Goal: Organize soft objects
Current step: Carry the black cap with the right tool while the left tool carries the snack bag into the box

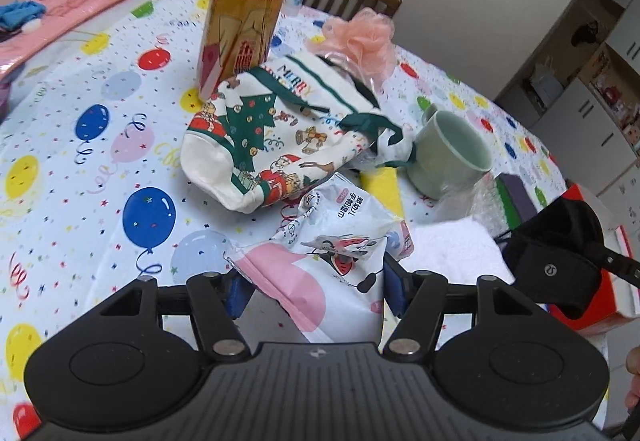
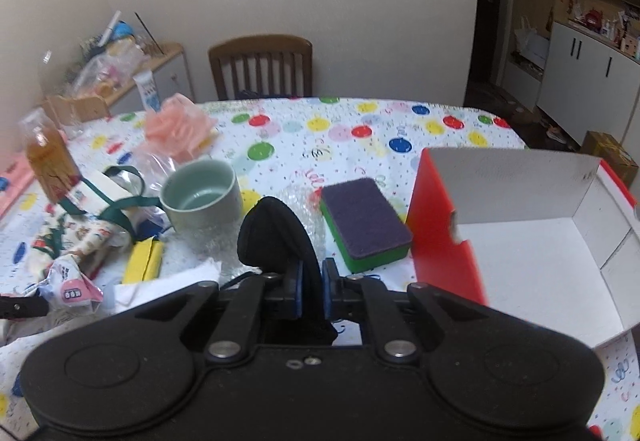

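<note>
My left gripper (image 1: 316,289) is shut on a crinkly white and pink plastic packet (image 1: 340,237), its blue pads pressing on both sides, held just above the balloon-print tablecloth (image 1: 100,161). The same packet (image 2: 72,289) shows at the left edge of the right wrist view. My right gripper (image 2: 312,293) is shut on a black fabric item (image 2: 276,237), which stands up between the pads; the black fabric item (image 1: 560,253) also shows in the left wrist view. A Christmas-print cloth bag (image 1: 276,137) and a pink mesh pouf (image 1: 360,37) lie beyond the packet.
A tea bottle (image 1: 244,17) and a green mug (image 1: 452,157) stand by the cloth bag. A purple and green sponge (image 2: 366,223) lies beside an open red and white box (image 2: 532,261). A white towel (image 1: 452,249), a pink towel (image 1: 80,1) and a wooden chair (image 2: 260,69) are around.
</note>
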The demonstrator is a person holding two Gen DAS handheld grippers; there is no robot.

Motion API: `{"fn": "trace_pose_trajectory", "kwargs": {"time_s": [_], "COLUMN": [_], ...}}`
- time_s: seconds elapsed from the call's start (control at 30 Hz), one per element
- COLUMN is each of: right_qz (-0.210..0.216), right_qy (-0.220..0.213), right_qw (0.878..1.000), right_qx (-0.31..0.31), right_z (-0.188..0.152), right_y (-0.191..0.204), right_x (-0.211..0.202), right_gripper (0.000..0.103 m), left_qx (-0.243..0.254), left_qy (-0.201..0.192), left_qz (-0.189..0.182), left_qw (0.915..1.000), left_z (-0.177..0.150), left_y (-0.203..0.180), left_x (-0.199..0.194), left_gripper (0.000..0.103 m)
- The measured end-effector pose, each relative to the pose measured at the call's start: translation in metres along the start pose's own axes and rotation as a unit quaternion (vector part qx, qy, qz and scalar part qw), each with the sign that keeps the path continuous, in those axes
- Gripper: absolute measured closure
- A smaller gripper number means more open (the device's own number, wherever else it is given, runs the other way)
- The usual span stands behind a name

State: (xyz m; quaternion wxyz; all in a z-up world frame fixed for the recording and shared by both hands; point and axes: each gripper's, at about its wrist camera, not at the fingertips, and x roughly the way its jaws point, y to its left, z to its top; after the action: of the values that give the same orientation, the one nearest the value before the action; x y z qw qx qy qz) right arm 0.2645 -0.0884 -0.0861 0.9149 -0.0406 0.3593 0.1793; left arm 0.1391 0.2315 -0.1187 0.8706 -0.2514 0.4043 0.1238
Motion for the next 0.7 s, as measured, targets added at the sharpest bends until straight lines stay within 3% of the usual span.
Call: {"fn": "trace_pose_trajectory", "kwargs": {"time_s": [0.33,0.53,0.7], "right_qz": [0.067,0.100,0.101], "right_qy": [-0.041,-0.067,-0.095], "right_qw": [0.997,0.992,0.990], "right_qx": [0.015,0.022,0.027], "right_z": [0.013,0.028,0.038], "right_y": [-0.060,-0.099,-0.134], "right_x": [-0.055,-0.083,-0.102], "right_gripper": [0.095,0.095,0.095], "left_qx": [0.003,0.017,0.048], "left_qy": [-0.041,-0.051,-0.055], "left_qz": [0.003,-0.015,-0.040], "left_qw": [0.9992,0.9984,0.9965], "left_z": [-0.013,-0.017,-0.015], "left_y": [-0.060,-0.105,-0.150], "left_x": [-0.035,-0.039,-0.038], "left_gripper": [0.040,0.040,0.040]}}
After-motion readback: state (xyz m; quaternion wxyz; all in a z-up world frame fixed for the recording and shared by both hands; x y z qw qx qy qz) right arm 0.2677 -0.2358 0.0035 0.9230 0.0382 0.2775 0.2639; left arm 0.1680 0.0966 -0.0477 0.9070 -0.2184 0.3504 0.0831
